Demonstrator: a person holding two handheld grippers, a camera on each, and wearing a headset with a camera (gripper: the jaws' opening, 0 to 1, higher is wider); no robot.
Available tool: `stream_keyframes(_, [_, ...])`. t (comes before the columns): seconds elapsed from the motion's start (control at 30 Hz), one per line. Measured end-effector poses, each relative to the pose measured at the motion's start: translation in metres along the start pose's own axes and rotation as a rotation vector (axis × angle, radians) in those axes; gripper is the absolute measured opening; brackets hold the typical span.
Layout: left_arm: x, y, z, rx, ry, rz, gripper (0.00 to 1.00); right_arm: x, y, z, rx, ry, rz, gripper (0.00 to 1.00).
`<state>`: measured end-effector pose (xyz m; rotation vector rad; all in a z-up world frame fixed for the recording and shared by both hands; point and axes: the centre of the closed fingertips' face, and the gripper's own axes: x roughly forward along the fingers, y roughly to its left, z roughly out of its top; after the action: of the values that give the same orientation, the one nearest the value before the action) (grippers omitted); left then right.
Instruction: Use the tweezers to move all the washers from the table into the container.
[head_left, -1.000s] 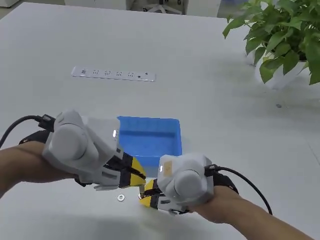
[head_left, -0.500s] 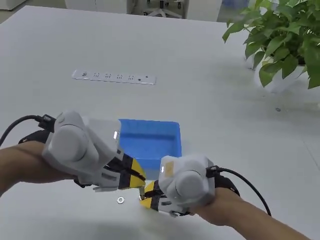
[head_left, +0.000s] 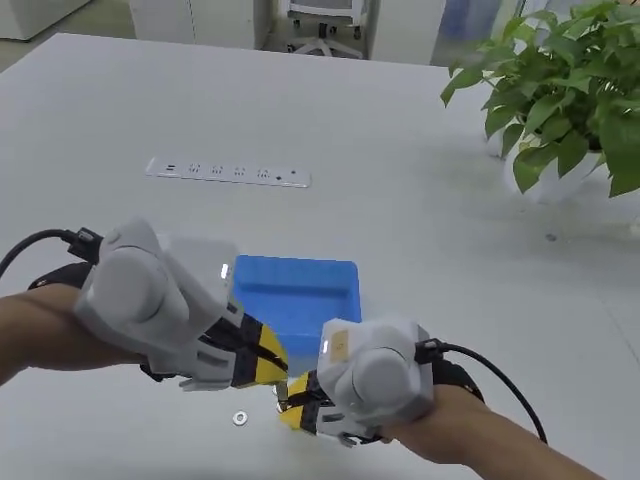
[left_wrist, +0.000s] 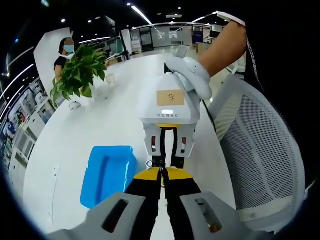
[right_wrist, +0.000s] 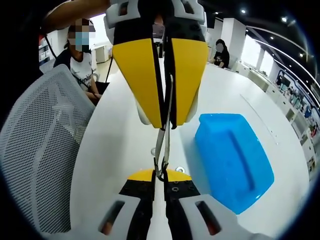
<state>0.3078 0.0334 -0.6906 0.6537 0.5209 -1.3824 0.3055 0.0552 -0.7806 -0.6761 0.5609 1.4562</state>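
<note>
My left gripper (head_left: 276, 370) and right gripper (head_left: 292, 402) meet tip to tip near the table's front edge. Thin metal tweezers (right_wrist: 164, 127) run between them. In the right gripper view the left gripper's yellow jaws clamp the tweezers' upper part, and the right gripper (right_wrist: 160, 176) is shut on their lower end. In the left gripper view the left gripper (left_wrist: 161, 172) is closed on them too. One small washer (head_left: 240, 417) lies on the table just left of the right gripper. The blue container (head_left: 295, 265) sits right behind both grippers.
A white power strip (head_left: 228, 172) lies further back on the table. At the far right stands a potted plant (head_left: 570, 100). A mesh chair (right_wrist: 40, 150) is beside the table's near edge. People sit in the background.
The head camera has tilted, so everything sits slightly lower in the picture. Both grippers keep their tip-to-tip pose with the tweezers between them.
</note>
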Motion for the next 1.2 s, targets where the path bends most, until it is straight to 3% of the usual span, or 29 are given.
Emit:
stream_keyframes(0.43, [-0.017, 0.014, 0.018, 0.030, 0.001, 0.016, 0.06, -0.014, -0.019, 0.017, -0.014, -0.013, -0.028, 0.07])
stream_keyframes(0.77, [-0.022, 0.031, 0.029, 0.063, 0.008, 0.018, 0.06, -0.024, -0.039, 0.025, -0.010, -0.031, -0.057, 0.07])
stream_keyframes(1.2, [-0.023, 0.058, 0.035, 0.091, 0.011, 0.032, 0.06, -0.030, -0.069, 0.028, -0.013, -0.036, -0.089, 0.07])
